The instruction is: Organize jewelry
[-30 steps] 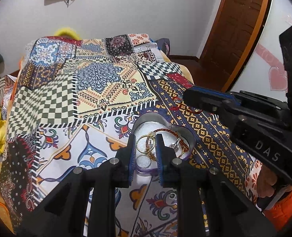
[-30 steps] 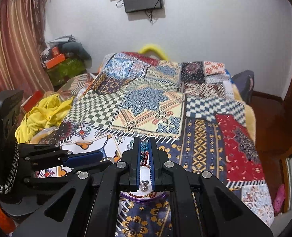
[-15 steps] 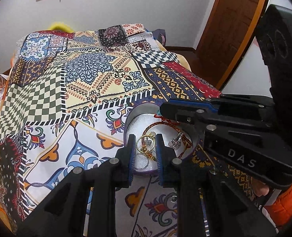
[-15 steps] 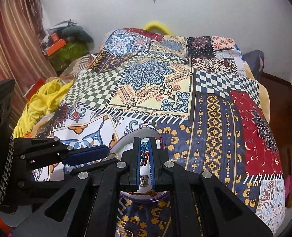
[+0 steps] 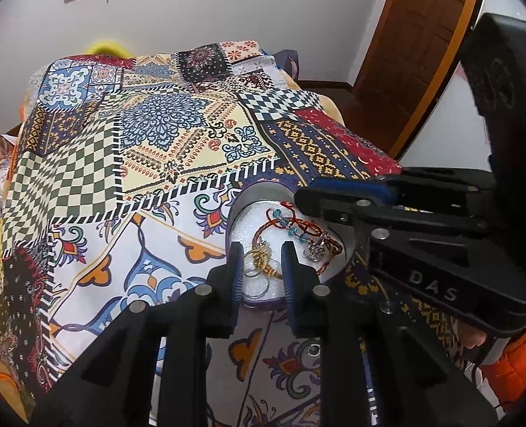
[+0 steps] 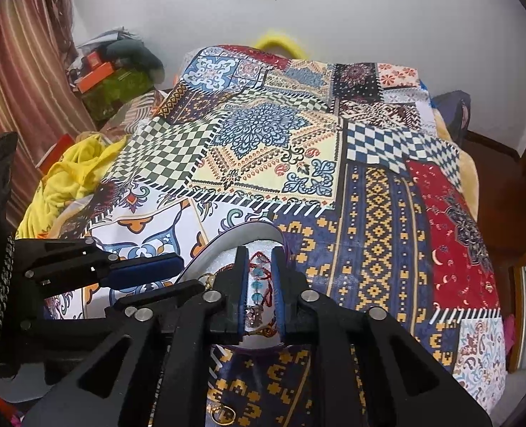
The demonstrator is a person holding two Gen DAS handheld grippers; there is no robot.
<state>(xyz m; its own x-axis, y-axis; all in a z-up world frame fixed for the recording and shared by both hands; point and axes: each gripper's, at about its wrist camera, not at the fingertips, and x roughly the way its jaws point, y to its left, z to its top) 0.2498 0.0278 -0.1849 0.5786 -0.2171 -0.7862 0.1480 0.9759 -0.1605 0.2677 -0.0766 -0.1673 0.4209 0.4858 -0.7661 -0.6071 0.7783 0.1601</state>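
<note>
A purple heart-shaped jewelry box point(image 5: 238, 210) with a white lining sits on the patchwork bedspread point(image 5: 156, 135). It holds gold rings point(image 5: 259, 259), a red and gold bangle, a silver ring point(image 5: 314, 251) and a red beaded bracelet point(image 5: 291, 226). My left gripper point(image 5: 261, 249) is open over the box's near rim, its fingers either side of the gold rings. My right gripper point(image 6: 259, 267) is open over the same box point(image 6: 248, 229), with the beaded bracelet point(image 6: 259, 281) lying below the gap between its fingers. The right gripper also shows in the left wrist view point(image 5: 305, 201).
A gold ring point(image 6: 224, 414) lies on the spread near the front edge, below the right gripper. Yellow cloth point(image 6: 74, 174) and clutter sit left of the bed. A wooden door point(image 5: 423, 46) stands at the right.
My right gripper's fingers have parted and the beaded bracelet it held now lies in the box. Both grippers moved closer over the box.
</note>
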